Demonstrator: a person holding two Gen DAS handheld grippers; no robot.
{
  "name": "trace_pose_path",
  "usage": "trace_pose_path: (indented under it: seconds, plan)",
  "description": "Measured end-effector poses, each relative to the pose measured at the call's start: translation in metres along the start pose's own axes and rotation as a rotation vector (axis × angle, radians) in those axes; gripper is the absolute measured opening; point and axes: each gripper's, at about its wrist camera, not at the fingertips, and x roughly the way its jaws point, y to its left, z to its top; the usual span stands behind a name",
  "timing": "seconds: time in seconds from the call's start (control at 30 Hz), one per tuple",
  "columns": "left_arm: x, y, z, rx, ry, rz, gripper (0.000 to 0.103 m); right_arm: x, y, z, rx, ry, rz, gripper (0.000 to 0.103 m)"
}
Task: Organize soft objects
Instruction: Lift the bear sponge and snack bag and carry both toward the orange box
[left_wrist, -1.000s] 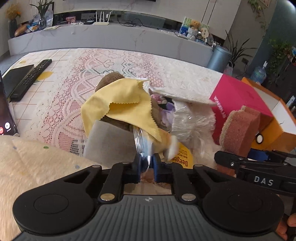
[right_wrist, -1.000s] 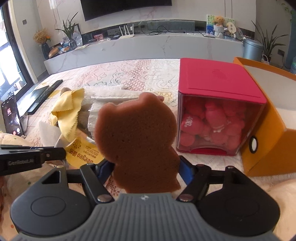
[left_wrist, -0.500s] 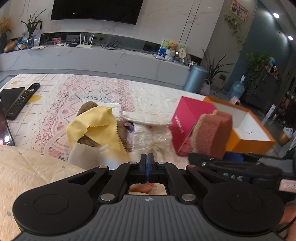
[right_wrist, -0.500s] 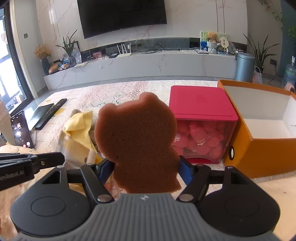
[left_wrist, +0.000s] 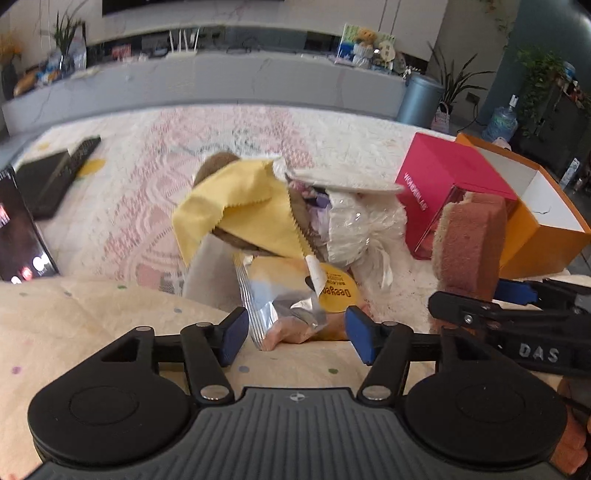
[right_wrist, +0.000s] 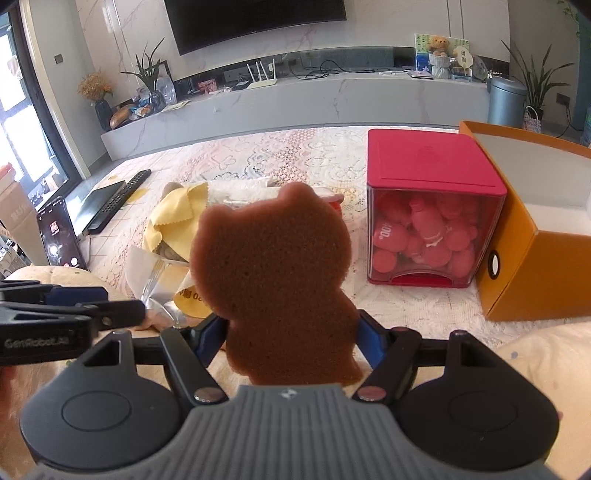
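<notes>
The right gripper (right_wrist: 291, 343) pinches the bear-shaped sponge (right_wrist: 275, 273) by its lower sides; it looks light and squashy, so a gentle hold there should do. The left gripper (left_wrist: 295, 336) is opening, its pads apart from the crinkly foil packet (left_wrist: 291, 291) at 12 o'clock before it, which looks slippery and is best taken by its flat sealed edge.

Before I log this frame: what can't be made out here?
- Brown toy: left view, mostly under the yellow cloth.
- Orange box interior: right view, cut off by the edge.
- Foil packet print: left view, blurred.
- Pile: right view, partly hidden behind the bear sponge.
</notes>
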Motion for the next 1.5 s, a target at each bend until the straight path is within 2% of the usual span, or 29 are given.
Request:
trace_pose_path:
  seconds: [0.1,0.2,0.37,0.4,0.47,0.5,0.67,0.7,0.9,1.03,1.17,1.5]
  plan:
    - [0.017,0.002,0.004,-0.022,0.031,0.016,0.081,0.006,-0.003,-0.001,0.004,0.008,0.008,0.073]
    - [0.030,0.003,0.008,-0.045,0.063,0.002,0.087,0.016,-0.005,-0.001,0.005,0.025,0.015,0.072]
    - [0.045,0.010,0.011,-0.100,0.081,-0.018,0.086,0.039,-0.006,-0.001,-0.014,0.065,0.032,0.071]
    - [0.046,0.011,0.011,-0.111,0.077,-0.031,0.083,0.043,-0.007,-0.001,-0.012,0.076,0.036,0.071]
    - [0.048,0.012,0.010,-0.123,0.065,-0.028,0.070,0.051,-0.009,-0.002,-0.005,0.095,0.043,0.071]
    - [0.049,0.012,0.011,-0.129,0.059,-0.032,0.052,0.055,-0.010,-0.003,-0.001,0.101,0.046,0.071]
    - [0.039,0.002,0.005,-0.130,0.005,-0.037,0.029,0.059,-0.013,-0.003,0.009,0.109,0.054,0.072]
    - [0.038,0.000,0.005,-0.130,0.000,-0.032,0.017,0.060,-0.013,-0.003,0.009,0.109,0.054,0.072]
    - [0.020,-0.011,0.000,-0.105,-0.063,-0.029,0.009,0.052,-0.012,-0.005,0.013,0.092,0.053,0.071]
    - [0.003,-0.017,0.001,-0.094,-0.115,-0.032,0.008,0.040,-0.013,-0.002,0.024,0.064,0.052,0.070]
    - [-0.018,-0.024,0.000,-0.061,-0.178,-0.017,0.007,0.021,-0.011,0.003,0.021,0.020,0.044,0.070]
    - [-0.067,-0.024,0.004,-0.076,-0.316,-0.007,0.007,-0.035,-0.012,0.014,0.031,-0.122,0.020,0.070]
